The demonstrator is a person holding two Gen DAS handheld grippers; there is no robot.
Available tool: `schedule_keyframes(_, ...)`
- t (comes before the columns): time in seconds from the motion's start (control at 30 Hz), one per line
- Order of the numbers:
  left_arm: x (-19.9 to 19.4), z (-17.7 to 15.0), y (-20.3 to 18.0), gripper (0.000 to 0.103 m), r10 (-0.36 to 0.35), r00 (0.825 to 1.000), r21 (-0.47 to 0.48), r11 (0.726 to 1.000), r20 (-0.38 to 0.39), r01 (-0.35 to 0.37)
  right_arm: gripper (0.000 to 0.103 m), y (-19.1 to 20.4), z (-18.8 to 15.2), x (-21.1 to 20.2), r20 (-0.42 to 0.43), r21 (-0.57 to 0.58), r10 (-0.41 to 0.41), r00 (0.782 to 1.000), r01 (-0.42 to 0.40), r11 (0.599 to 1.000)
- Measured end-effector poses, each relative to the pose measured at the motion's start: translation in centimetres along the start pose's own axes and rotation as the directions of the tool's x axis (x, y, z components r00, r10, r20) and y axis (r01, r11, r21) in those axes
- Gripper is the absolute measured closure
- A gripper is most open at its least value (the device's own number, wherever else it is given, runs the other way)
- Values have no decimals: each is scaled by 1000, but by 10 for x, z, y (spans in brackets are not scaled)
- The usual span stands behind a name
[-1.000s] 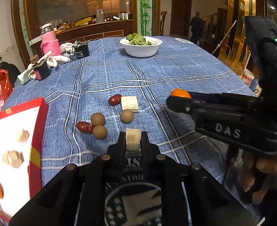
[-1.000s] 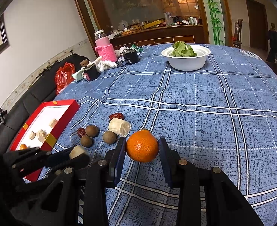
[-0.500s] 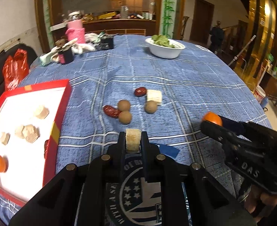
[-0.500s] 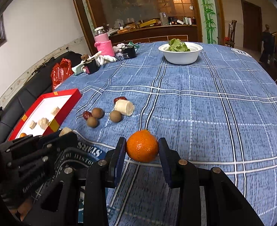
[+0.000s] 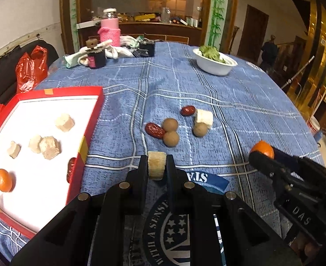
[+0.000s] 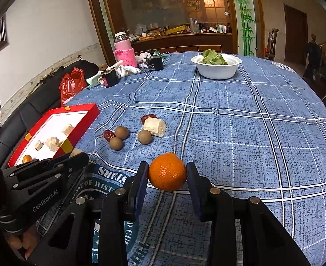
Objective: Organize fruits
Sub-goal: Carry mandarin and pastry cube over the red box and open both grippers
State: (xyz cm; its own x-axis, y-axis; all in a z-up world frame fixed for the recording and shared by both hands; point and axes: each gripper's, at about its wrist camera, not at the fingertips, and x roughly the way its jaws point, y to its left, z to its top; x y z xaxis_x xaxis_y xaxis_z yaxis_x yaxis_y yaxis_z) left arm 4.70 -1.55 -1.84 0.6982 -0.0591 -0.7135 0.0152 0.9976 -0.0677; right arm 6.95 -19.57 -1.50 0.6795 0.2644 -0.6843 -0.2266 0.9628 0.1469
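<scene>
My left gripper [image 5: 156, 166] is shut on a pale sugarcane piece [image 5: 156, 165], held above the blue cloth near the table's front. My right gripper [image 6: 167, 173] is shut on a mandarin [image 6: 167, 171]; in the left wrist view that mandarin [image 5: 262, 149] shows at the right. A red tray [image 5: 96, 110] with a white floor lies at the left; it holds several pale chunks [image 5: 48, 147], a mandarin [image 5: 3, 180] and a red date [image 5: 70, 169]. On the cloth lie three brown longans [image 5: 171, 138], two red dates [image 5: 155, 130] and a sugarcane piece [image 5: 204, 117].
A white bowl of greens [image 5: 215, 62] stands at the far side. A pink-wrapped jar [image 5: 109, 32], a dark jar [image 5: 96, 58], white cloths and a black box [image 5: 147, 48] crowd the far left. A red bag [image 5: 29, 68] lies on a black sofa beside the table.
The left gripper's view has swung left, so more of the red tray shows and the loose fruits sit farther right. The right gripper has drawn back a little with its mandarin.
</scene>
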Motion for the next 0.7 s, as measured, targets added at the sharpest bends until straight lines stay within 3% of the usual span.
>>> schedule_keyframes(0.4, -39, 1, 53, 90, 58, 995, -168, 985, 81, -44, 67, 23, 2, -6, 15, -33, 30, 999, -29, 999)
schedule_keyframes(0.7, -53, 0, 103, 90, 171, 980, -289, 948, 100, -136, 68, 78, 18, -8, 40, -116, 156, 987, -151, 982)
